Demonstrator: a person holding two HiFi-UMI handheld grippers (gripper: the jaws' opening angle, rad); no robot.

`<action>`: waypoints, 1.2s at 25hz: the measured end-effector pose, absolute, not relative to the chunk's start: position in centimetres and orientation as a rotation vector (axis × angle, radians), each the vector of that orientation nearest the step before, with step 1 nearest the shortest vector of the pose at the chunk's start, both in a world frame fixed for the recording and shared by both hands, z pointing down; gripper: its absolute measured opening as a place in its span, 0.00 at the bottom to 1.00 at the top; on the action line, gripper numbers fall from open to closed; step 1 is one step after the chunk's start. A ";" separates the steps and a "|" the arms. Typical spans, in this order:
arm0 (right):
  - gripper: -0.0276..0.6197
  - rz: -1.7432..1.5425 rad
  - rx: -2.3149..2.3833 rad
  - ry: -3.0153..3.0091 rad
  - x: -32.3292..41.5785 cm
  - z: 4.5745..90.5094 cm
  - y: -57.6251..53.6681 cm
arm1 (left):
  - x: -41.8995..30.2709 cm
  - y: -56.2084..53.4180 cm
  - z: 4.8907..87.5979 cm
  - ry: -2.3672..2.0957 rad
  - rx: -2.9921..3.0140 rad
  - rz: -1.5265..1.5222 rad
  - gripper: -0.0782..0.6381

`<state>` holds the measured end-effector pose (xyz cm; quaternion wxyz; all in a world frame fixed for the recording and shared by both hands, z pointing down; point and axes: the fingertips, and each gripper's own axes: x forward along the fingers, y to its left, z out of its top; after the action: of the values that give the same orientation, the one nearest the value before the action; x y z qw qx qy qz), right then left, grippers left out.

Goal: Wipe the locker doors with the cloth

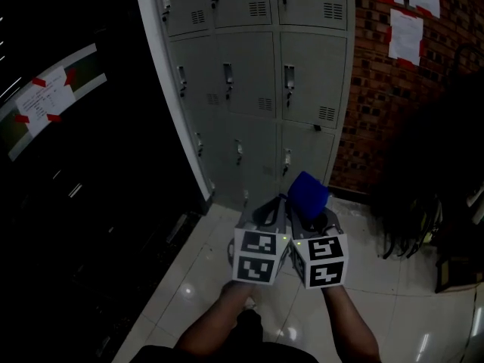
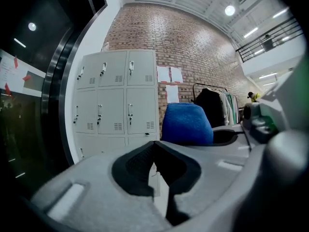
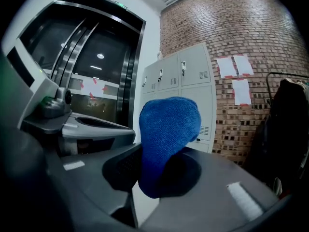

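Blue cloth (image 3: 166, 129) pinched between the right gripper (image 3: 150, 178) fingers — left gripper (image 2: 157, 163) fingers closed, empty — grey lockers (image 1: 249, 74) ahead.

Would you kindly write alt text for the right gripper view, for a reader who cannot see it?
The right claw is shut on a bunched blue terry cloth that sticks up between its grey jaws. Beyond it, a bank of grey metal lockers stands against a red brick wall bearing white paper sheets, with dark glass panels to the left.
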<state>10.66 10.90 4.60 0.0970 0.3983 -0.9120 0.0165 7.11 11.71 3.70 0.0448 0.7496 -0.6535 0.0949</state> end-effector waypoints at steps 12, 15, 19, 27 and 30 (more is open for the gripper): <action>0.15 0.049 1.278 -2.604 0.9 8.1 -4.0 | -2.5 -3.6 7.4 -1.859 2.368 0.203 0.11; 0.15 0.051 1.317 -2.591 -1.4 9.1 -7.1 | -4.7 -6.5 8.4 -1.828 2.385 0.172 0.11; 0.15 0.076 1.359 -2.582 -3.6 10.6 -10.6 | -7.4 -10.0 10.0 -1.811 2.396 0.168 0.11; 0.15 0.000 1.339 -2.625 -5.8 13.6 -18.4 | -10.6 -16.2 13.2 -1.820 2.355 0.176 0.11; 0.15 -0.056 1.307 -2.648 -6.7 15.3 -21.4 | -11.3 -18.4 14.1 -1.841 2.335 0.170 0.11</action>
<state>-6.68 -21.43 15.35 0.0939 0.4407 -0.8925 -0.0189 -11.27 -18.38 14.07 0.0817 0.7813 -0.6161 0.0570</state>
